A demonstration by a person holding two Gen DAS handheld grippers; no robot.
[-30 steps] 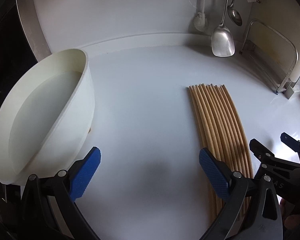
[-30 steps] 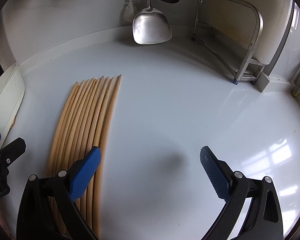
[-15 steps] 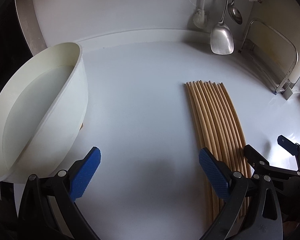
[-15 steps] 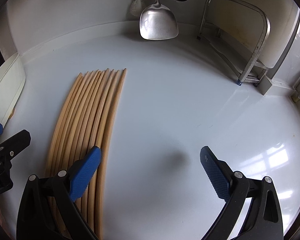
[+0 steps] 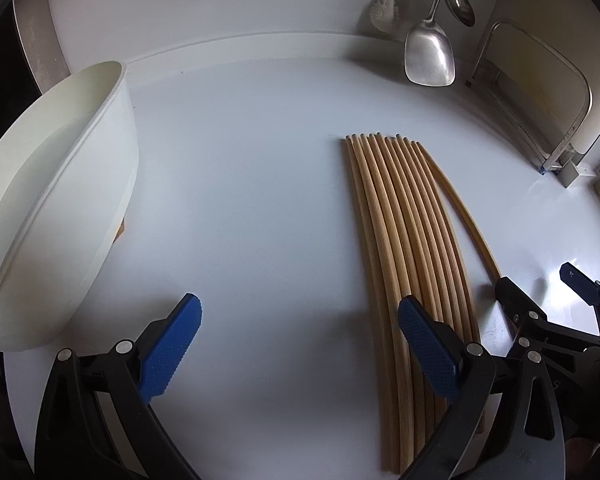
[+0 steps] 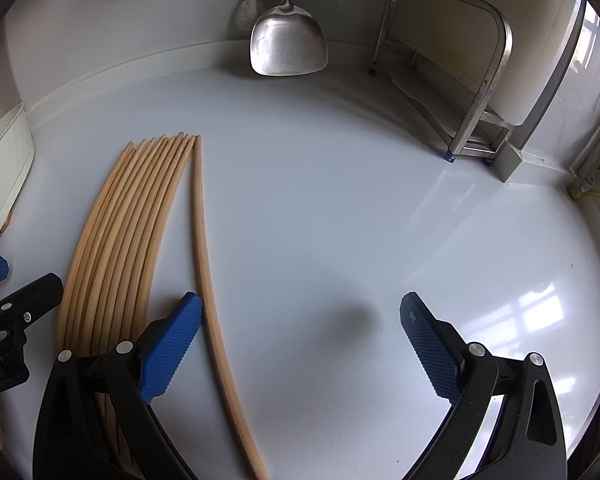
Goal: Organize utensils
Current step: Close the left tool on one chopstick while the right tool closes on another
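1. A white tub (image 5: 56,200) is sitting at the far left of the counter (image 5: 240,200); its near end is running out of the left wrist view, and only a sliver is showing in the right wrist view.
2. The left gripper (image 5: 296,344) is hovering with its fingers (image 5: 168,348) spread wide, holding nothing.
3. The chopsticks (image 5: 404,260) are lying side by side on the counter; their near ends are hiding behind the left gripper's right finger.
4. One loose chopstick (image 6: 206,280) is lying just right of the bundle, its near end cut off by the frame.
5. The right gripper (image 6: 300,348) is sitting with fingers wide apart, its left finger (image 6: 172,348) between bundle and loose chopstick; contact is unclear.
6. A metal spatula (image 6: 288,40) is hanging at the back wall, its handle top cropped.
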